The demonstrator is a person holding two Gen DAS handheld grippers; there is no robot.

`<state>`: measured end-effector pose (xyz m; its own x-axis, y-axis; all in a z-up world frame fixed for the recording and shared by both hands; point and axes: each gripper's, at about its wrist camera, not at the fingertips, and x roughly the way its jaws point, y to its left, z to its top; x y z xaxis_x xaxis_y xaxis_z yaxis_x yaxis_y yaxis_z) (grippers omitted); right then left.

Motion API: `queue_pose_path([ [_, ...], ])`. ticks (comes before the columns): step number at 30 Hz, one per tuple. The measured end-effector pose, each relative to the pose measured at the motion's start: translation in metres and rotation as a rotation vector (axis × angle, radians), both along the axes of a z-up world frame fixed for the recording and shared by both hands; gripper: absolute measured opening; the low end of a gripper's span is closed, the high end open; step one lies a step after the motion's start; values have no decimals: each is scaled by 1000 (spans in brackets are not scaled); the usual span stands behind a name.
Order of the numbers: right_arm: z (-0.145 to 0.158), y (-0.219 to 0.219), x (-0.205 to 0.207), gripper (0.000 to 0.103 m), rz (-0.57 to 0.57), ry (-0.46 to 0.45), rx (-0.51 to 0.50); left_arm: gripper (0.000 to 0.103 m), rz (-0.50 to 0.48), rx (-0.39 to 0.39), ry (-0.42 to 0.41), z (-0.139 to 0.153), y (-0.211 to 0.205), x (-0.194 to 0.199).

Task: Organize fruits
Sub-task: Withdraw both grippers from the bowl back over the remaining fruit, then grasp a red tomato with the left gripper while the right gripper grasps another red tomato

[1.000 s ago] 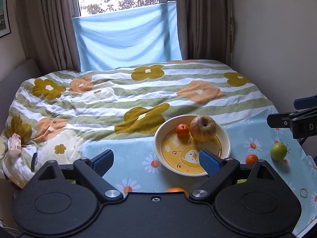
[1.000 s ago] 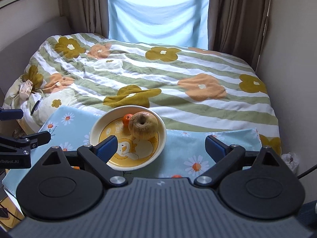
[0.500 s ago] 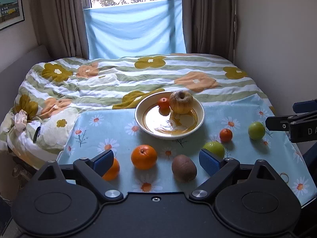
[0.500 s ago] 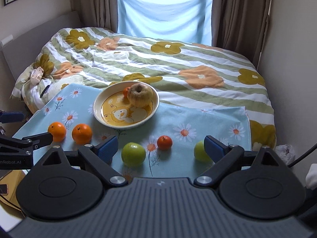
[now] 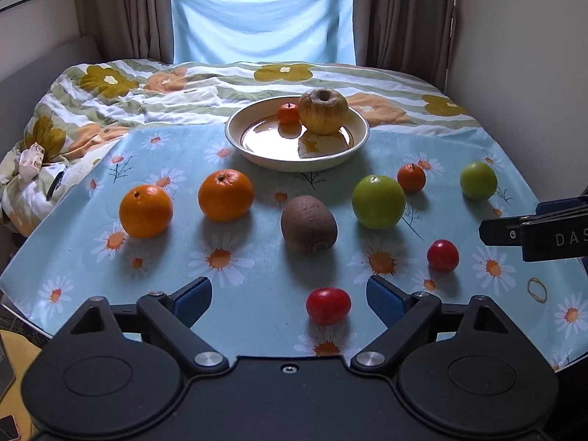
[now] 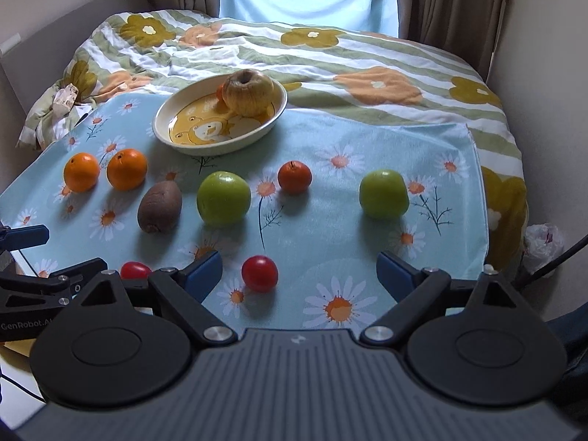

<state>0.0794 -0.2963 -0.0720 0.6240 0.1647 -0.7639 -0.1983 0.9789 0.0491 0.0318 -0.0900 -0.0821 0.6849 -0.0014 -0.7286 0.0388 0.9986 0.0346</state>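
A cream bowl (image 5: 257, 154) (image 6: 172, 139) holds a wrinkled yellow apple (image 5: 322, 110) and a small tangerine (image 5: 289, 113). On the blue daisy cloth (image 5: 257, 286) lie two oranges (image 5: 225, 194) (image 5: 146, 211), a kiwi (image 5: 308, 224), two green apples (image 5: 378, 201) (image 5: 478, 180), a small tangerine (image 5: 411, 178) and two red tomatoes (image 5: 328, 305) (image 5: 442, 255). My left gripper (image 5: 288, 296) is open and empty, with the near tomato between its fingers' line. My right gripper (image 6: 299, 270) is open and empty, just behind a tomato (image 6: 259, 273).
The cloth lies on a bed with a striped flowered quilt (image 5: 183, 88). Walls stand close on the right (image 5: 522, 55). A curtained window (image 5: 262, 11) is at the back. A white plastic bag (image 6: 542, 240) lies off the bed's right side.
Both grippers have pulled back and lower toward the near edge of the cloth. The loose fruits in front of the bowl have come into view. Both stay open.
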Motion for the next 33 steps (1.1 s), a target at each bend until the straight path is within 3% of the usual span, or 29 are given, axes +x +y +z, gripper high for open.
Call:
queue_pose_path([
  [10, -41, 13, 2, 87, 40, 25, 17, 74, -44, 10, 20, -35, -19, 1],
  [15, -51, 16, 6, 79, 33, 35, 29, 56, -55, 11, 19, -43, -24, 5],
  [23, -57, 21, 12, 77, 37, 35, 24, 38, -53, 0, 30, -47, -23, 10],
  [33, -59, 30, 22, 64, 35, 53, 36, 38, -55, -15, 56, -44, -16, 13],
])
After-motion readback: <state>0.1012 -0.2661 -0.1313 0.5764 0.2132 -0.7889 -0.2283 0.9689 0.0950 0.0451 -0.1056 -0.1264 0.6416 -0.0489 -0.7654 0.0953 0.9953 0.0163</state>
